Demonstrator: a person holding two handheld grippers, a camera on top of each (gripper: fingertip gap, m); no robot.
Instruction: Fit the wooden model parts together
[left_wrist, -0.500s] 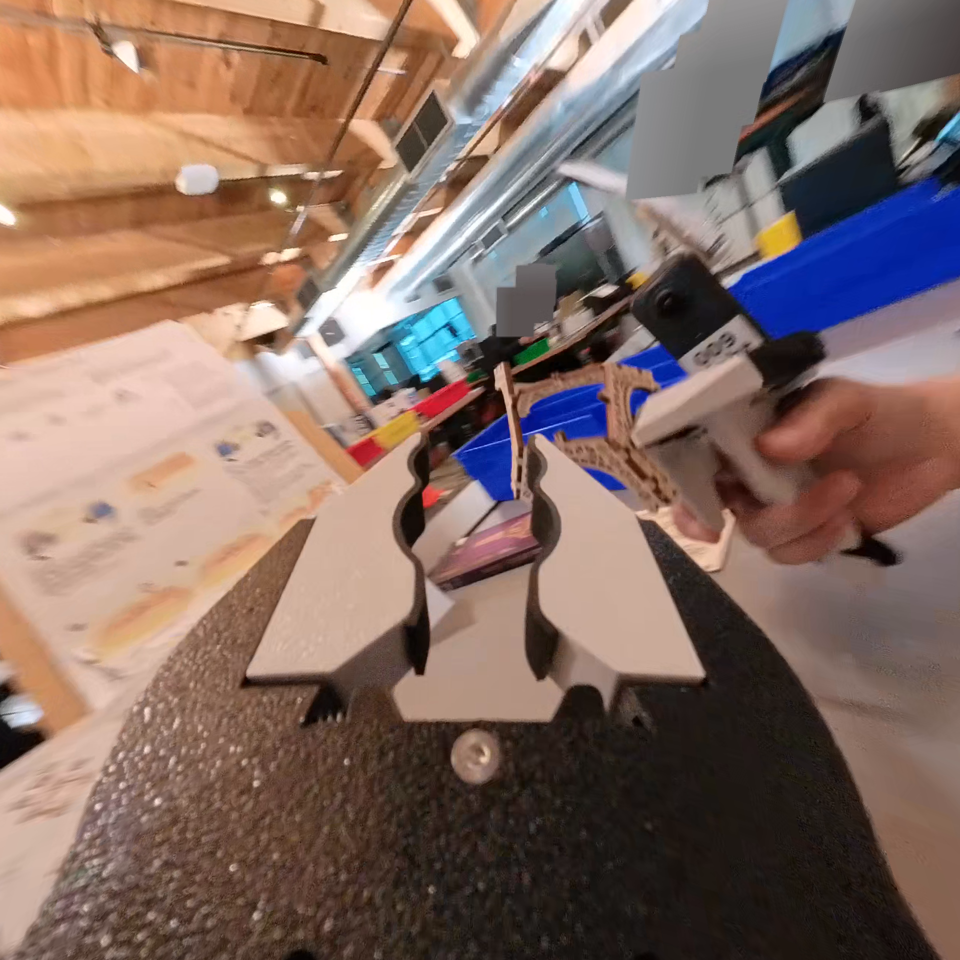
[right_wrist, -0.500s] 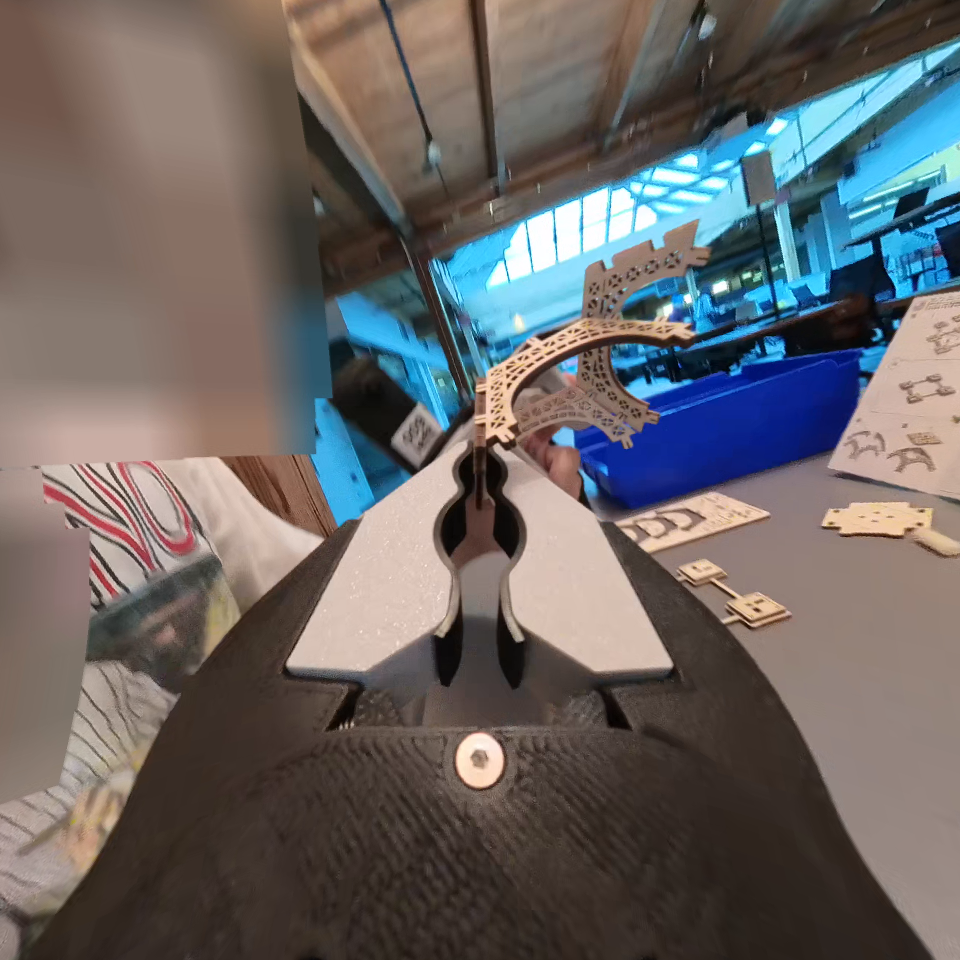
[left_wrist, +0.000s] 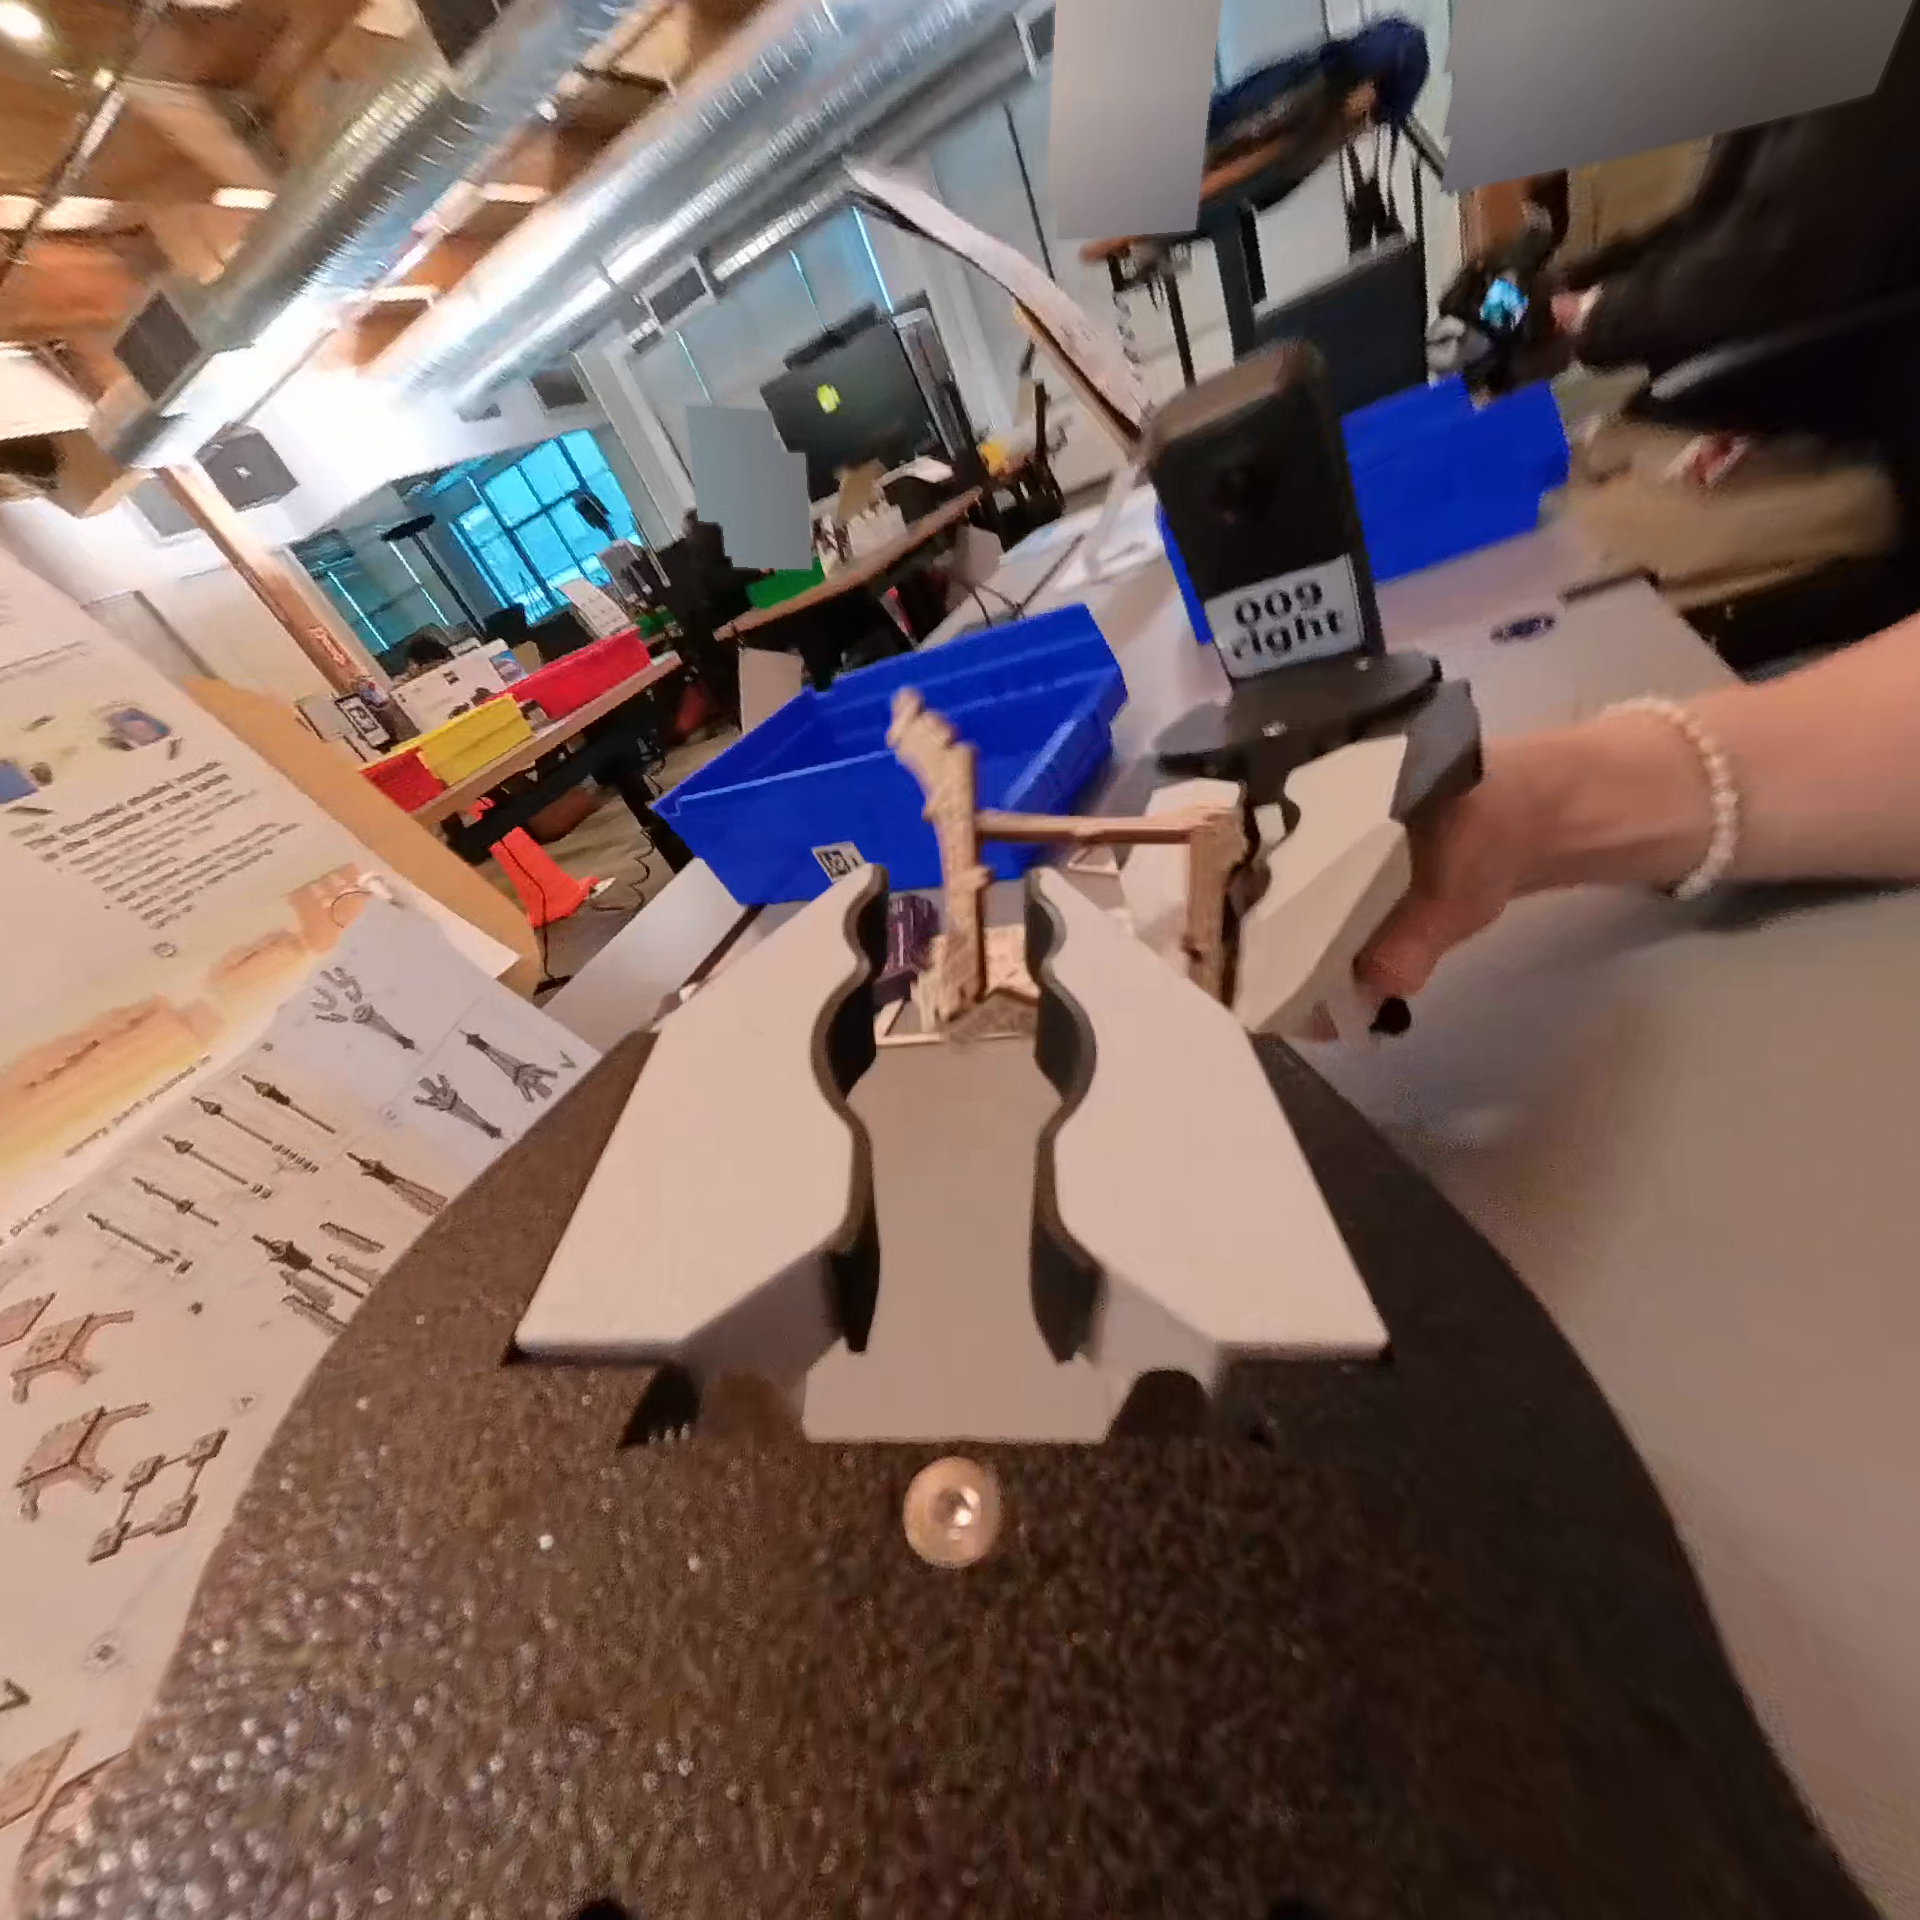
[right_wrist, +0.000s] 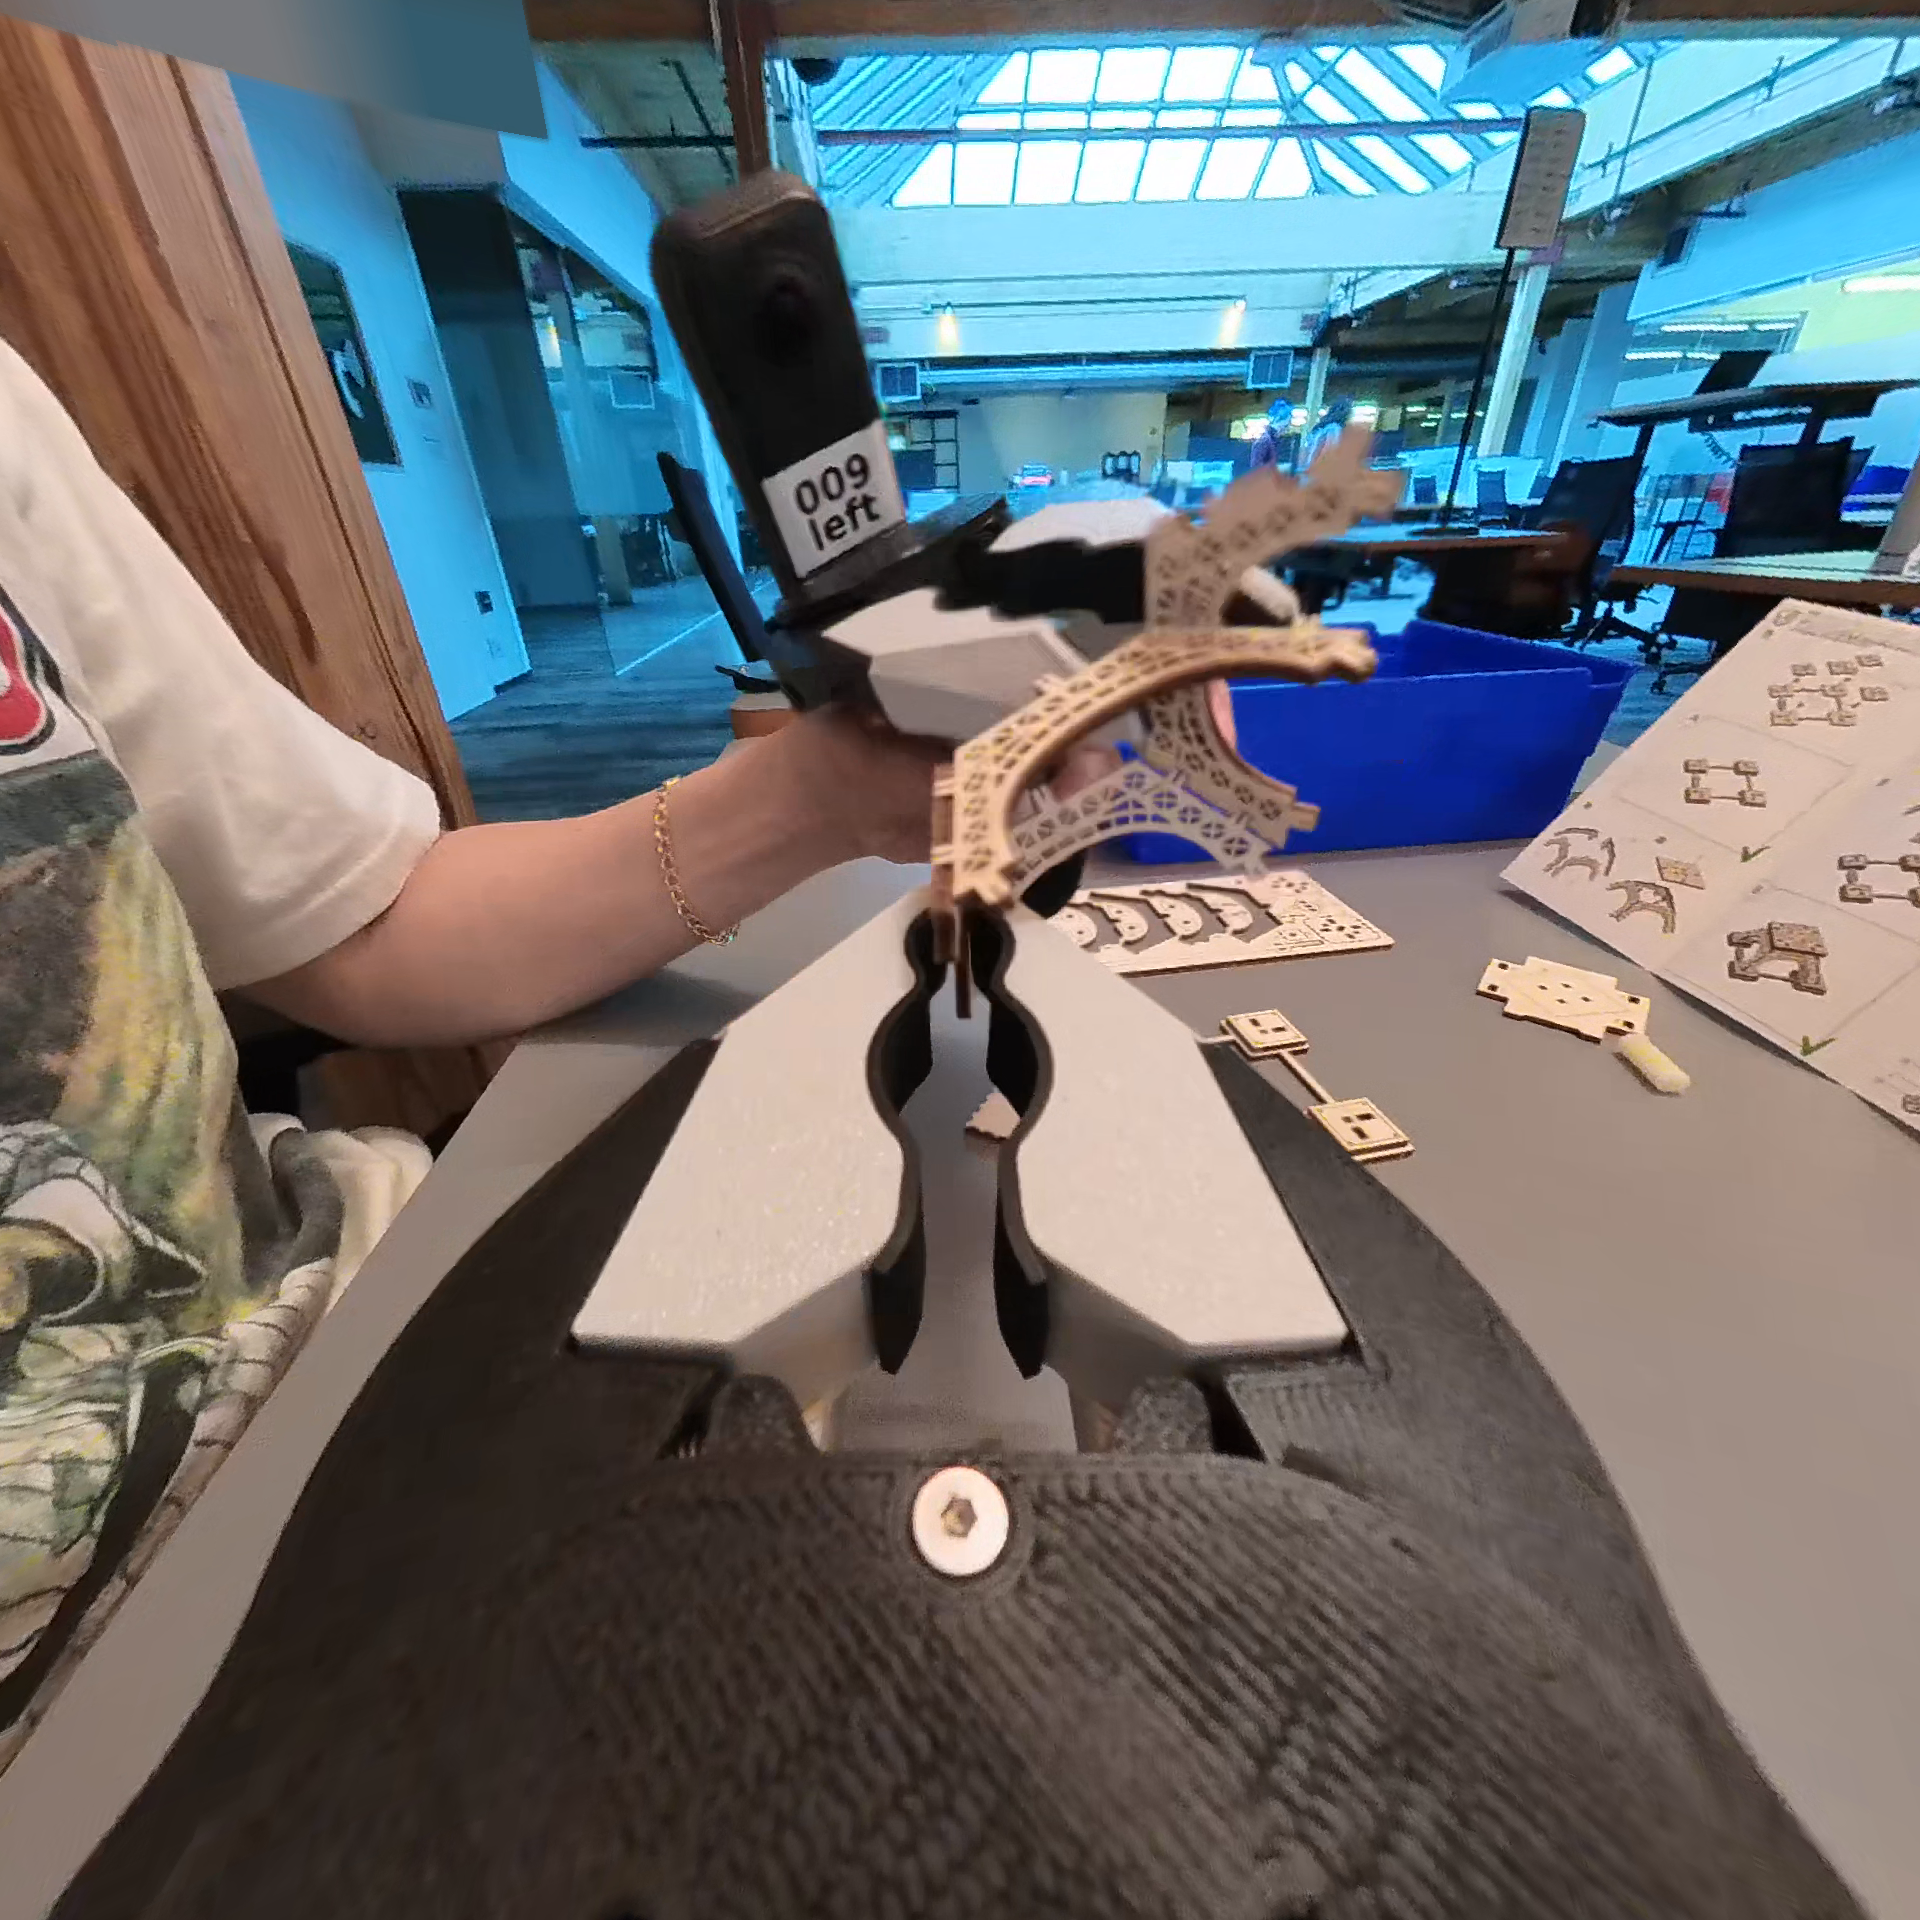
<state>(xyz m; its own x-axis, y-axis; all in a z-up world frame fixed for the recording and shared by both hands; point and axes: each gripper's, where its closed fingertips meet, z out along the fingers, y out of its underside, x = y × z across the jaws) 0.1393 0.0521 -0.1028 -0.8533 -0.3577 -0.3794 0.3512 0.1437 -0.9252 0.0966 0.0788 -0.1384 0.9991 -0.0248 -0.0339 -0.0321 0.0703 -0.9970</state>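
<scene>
A wooden lattice model (right_wrist: 1143, 686) of arched legs joined together is held up above the grey table (right_wrist: 1610, 1403). My right gripper (right_wrist: 956, 935) is shut on the foot of one leg. In the left wrist view, the right gripper (left_wrist: 1231, 894) holds the model (left_wrist: 1091, 828) from the right, and another leg (left_wrist: 951, 831) stands between the tips of my left gripper (left_wrist: 956, 894). The left gripper is open, with a clear gap on each side of that leg. In the right wrist view the left gripper (right_wrist: 1081, 623) is behind the model.
A blue bin (right_wrist: 1434, 748) stands at the back of the table, also in the left wrist view (left_wrist: 883, 769). A punched part sheet (right_wrist: 1226, 920), two linked square parts (right_wrist: 1314, 1081), a flat plate part (right_wrist: 1558, 992) and an instruction sheet (right_wrist: 1787, 831) lie on the right. One gripper's finger ends stand about 6 cm off the other's.
Both grippers have tipped down toward the table. The left gripper, still open, has come up around a leg of the model that was beyond its right fingertip. The right gripper keeps its hold.
</scene>
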